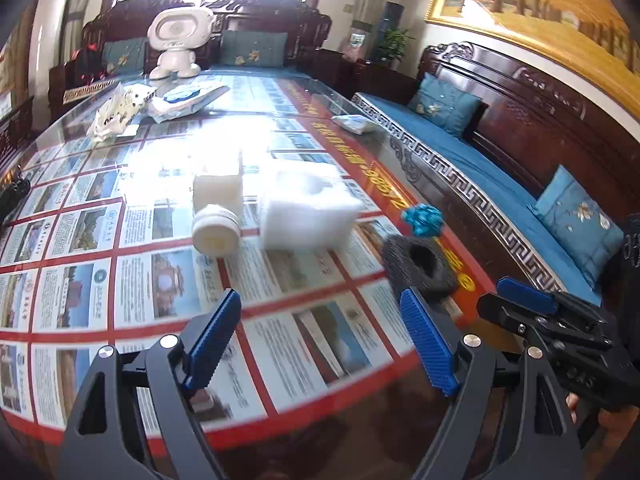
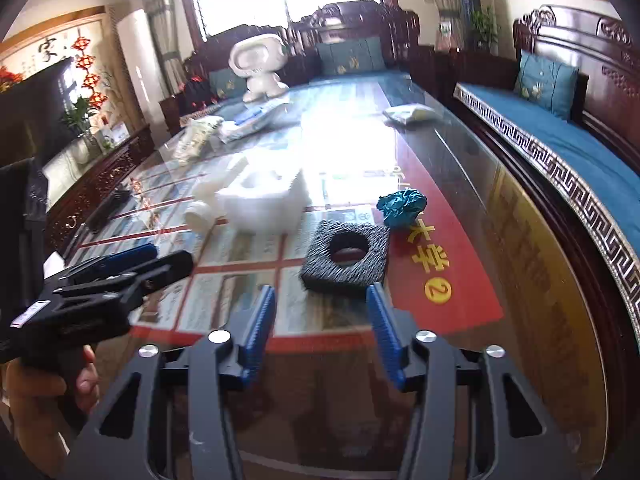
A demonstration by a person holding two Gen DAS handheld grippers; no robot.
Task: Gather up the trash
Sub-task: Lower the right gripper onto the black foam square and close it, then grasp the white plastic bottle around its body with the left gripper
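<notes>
On the glass table top [image 1: 120, 304] lie a black foam square with a round hole [image 1: 418, 268] [image 2: 346, 258], a crumpled teal paper ball [image 1: 422, 220] [image 2: 402, 206], a white foam block [image 1: 308, 214] [image 2: 262, 204] and a white bottle on its side [image 1: 216, 216] [image 2: 202, 210]. My left gripper [image 1: 320, 332] is open and empty, above the near table edge. My right gripper [image 2: 320, 320] is open and empty, just short of the black foam. Each gripper shows in the other's view, the right one [image 1: 516, 300] and the left one [image 2: 160, 258].
Further back on the table lie crumpled white wrappers [image 1: 116, 110] [image 2: 196, 138], a blue-and-white packet [image 1: 188, 98], a small white bag [image 1: 354, 124] [image 2: 408, 114] and a white robot figure [image 1: 178, 40] [image 2: 260, 66]. Dark wooden sofas with blue cushions [image 1: 500, 172] [image 2: 580, 152] run along the right and far sides.
</notes>
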